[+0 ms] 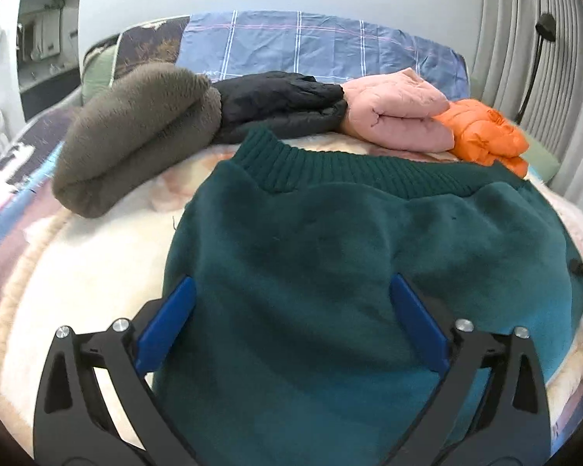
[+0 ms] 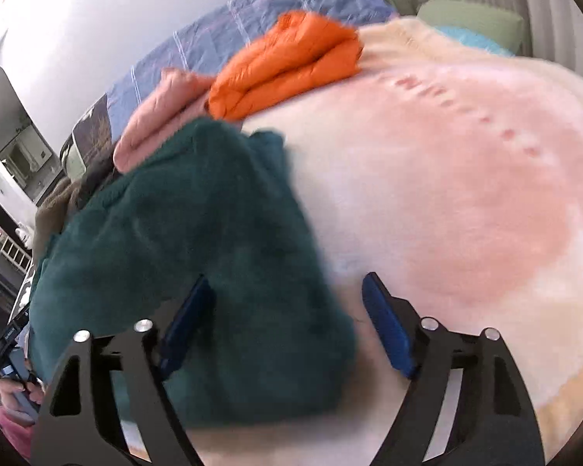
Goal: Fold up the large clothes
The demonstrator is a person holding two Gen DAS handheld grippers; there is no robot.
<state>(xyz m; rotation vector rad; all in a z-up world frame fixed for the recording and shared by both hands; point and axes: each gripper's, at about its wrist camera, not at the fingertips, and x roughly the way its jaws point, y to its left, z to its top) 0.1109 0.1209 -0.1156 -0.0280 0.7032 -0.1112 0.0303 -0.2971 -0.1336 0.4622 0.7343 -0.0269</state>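
Note:
A dark green fleece sweater (image 1: 349, 272) with a ribbed band at its far edge lies folded on a cream and pink blanket (image 1: 81, 272). My left gripper (image 1: 291, 291) is open just above the sweater's near part, its blue fingers spread over the cloth. In the right wrist view the sweater (image 2: 198, 256) lies at the left. My right gripper (image 2: 287, 291) is open over the sweater's right edge, with its left finger (image 2: 190, 310) on the cloth and its right finger over the blanket (image 2: 466, 194). The view is blurred.
Folded clothes lie in a row behind the sweater: a brown fleece (image 1: 136, 136), a black jacket (image 1: 280, 105), a pink jacket (image 1: 396, 112) and an orange puffer jacket (image 1: 486, 132), also in the right wrist view (image 2: 287, 66). A blue checked sheet (image 1: 315, 42) and a curtain (image 1: 532, 39) lie beyond.

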